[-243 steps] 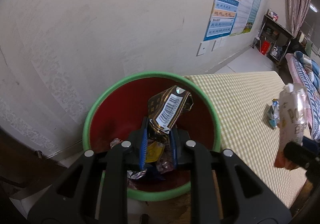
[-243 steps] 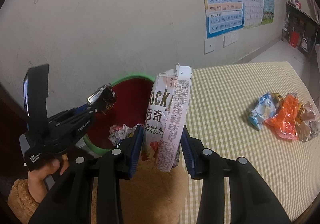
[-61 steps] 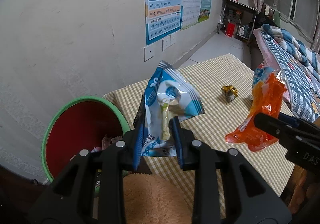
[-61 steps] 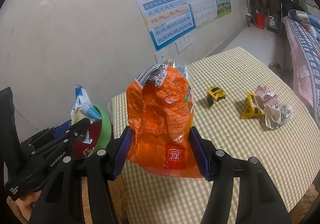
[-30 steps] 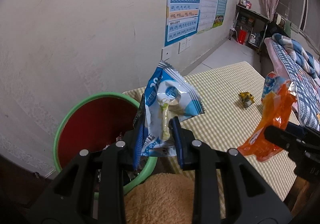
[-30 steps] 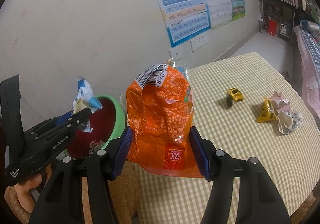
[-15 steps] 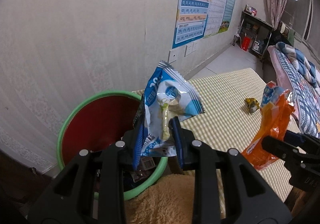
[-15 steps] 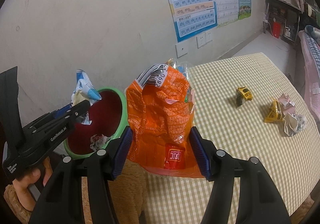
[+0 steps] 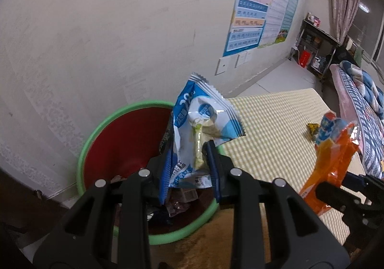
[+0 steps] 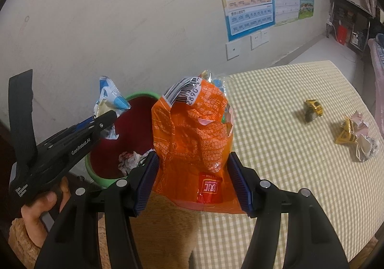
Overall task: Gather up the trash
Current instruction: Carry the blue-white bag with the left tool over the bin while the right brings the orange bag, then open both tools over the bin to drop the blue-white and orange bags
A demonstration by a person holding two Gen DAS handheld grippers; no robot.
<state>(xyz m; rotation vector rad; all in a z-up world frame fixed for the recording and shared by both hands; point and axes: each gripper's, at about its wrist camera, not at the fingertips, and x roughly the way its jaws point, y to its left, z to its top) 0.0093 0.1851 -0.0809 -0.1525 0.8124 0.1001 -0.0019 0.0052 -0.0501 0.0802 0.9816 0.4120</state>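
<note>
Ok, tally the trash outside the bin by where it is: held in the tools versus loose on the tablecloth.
Held in tools: 2, the blue and white wrapper and the orange bag
Yellow wrappers on the tablecloth: 2
Crumpled pale wrappers: 2
Total: 6

Bin point(image 9: 96, 139): green rim, red inside
Snack packet point(image 9: 204, 122): blue and white
Bag point(image 10: 192, 139): orange
Tablecloth point(image 10: 288, 139): yellow-white check
</note>
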